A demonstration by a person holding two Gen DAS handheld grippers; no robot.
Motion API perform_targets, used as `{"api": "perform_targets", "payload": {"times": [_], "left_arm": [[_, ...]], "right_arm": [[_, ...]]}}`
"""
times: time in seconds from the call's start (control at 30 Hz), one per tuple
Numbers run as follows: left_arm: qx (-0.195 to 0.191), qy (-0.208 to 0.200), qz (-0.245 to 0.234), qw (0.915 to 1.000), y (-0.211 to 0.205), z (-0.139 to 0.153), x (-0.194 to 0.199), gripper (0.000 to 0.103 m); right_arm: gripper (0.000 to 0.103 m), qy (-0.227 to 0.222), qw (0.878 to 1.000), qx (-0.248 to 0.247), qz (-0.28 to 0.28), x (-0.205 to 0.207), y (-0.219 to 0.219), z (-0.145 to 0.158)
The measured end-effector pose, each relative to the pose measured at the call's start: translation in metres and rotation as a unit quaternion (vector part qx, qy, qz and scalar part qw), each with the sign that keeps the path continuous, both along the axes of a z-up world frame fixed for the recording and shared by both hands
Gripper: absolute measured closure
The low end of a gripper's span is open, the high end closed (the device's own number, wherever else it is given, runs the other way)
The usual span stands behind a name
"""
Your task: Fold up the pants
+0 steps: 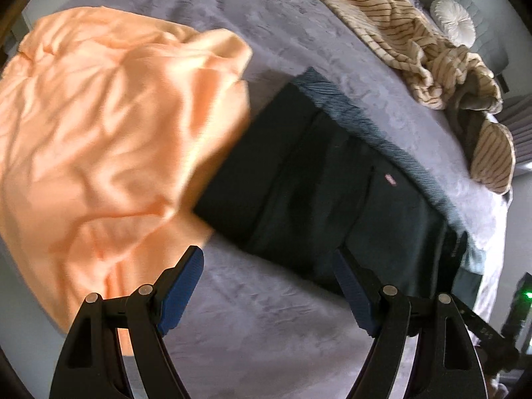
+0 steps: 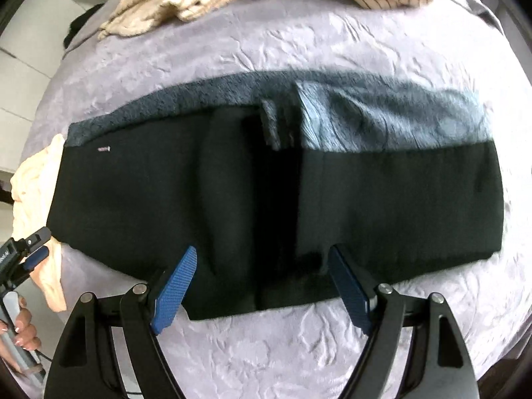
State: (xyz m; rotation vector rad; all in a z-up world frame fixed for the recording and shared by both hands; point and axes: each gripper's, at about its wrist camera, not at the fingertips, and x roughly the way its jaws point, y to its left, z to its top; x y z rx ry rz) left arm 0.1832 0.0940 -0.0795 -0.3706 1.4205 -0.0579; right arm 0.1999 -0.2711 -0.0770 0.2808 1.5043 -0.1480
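Note:
Black pants (image 2: 266, 206) lie flat across the lilac bedspread (image 2: 266, 349), folded lengthwise, with a grey fleecy inner side (image 2: 382, 123) showing along the far edge. In the left wrist view the pants (image 1: 316, 206) run diagonally to the right. My left gripper (image 1: 267, 261) is open and empty, above the bed at the pants' near edge. It also shows at the left of the right wrist view (image 2: 35, 249). My right gripper (image 2: 262, 259) is open and empty, its fingertips over the near edge of the pants at the middle.
An orange garment (image 1: 99, 139) lies crumpled to the left, its edge against the pants' end. A beige striped blanket (image 1: 415, 40) is heaped at the far side of the bed. A white round cushion (image 1: 454, 20) sits beyond it.

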Motion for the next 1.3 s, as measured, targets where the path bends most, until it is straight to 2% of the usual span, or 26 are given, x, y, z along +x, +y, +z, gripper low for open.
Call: {"api": "perform_targets", "payload": {"times": [0.1, 0.17, 0.27, 0.47, 0.6, 0.7, 0.93, 1.0, 1.17, 1.27, 1.3], "left_arm": [[-0.026, 0.005, -0.007, 0.9996, -0.007, -0.006, 0.005, 0.022], [-0.028, 0.015, -0.009, 0.9995, -0.011, -0.014, 0.010, 0.022], [-0.026, 0.025, 0.003, 0.9993, -0.008, -0.024, 0.014, 0.022], [-0.073, 0.050, 0.018, 0.9960, -0.004, -0.047, 0.019, 0.022], [-0.092, 0.037, 0.026, 0.9948, -0.003, -0.047, 0.018, 0.020], [-0.123, 0.022, 0.038, 0.9914, 0.003, -0.046, 0.015, 0.018], [-0.197, -0.029, 0.056, 0.9783, 0.016, -0.031, 0.012, 0.018], [-0.193, -0.041, 0.042, 0.9795, 0.011, -0.030, 0.015, 0.018], [-0.167, -0.013, 0.038, 0.9852, 0.004, -0.059, 0.022, 0.018], [-0.127, -0.015, 0.020, 0.9916, -0.006, -0.057, 0.027, 0.018], [-0.107, -0.022, 0.014, 0.9939, -0.009, -0.053, 0.026, 0.022]], "right_arm": [[0.019, 0.017, 1.000, 0.009, -0.001, 0.005, -0.003, -0.015], [0.019, 0.023, 1.000, 0.006, -0.003, 0.005, -0.003, -0.022], [0.019, 0.022, 1.000, 0.007, 0.000, 0.006, -0.006, -0.025], [0.017, 0.022, 1.000, 0.008, 0.009, 0.001, -0.007, -0.027], [0.015, 0.025, 1.000, 0.003, 0.014, 0.004, -0.003, -0.028], [0.014, 0.026, 1.000, 0.002, 0.016, 0.007, 0.002, -0.029], [0.013, 0.030, 0.999, -0.005, 0.024, 0.009, 0.011, -0.035], [0.012, 0.030, 0.999, -0.007, 0.026, 0.012, 0.017, -0.039], [0.010, 0.035, 0.999, -0.018, 0.037, 0.014, 0.026, -0.044], [0.010, 0.036, 0.998, -0.019, 0.039, 0.014, 0.030, -0.042], [0.010, 0.034, 0.998, -0.020, 0.040, 0.014, 0.029, -0.039]]}}
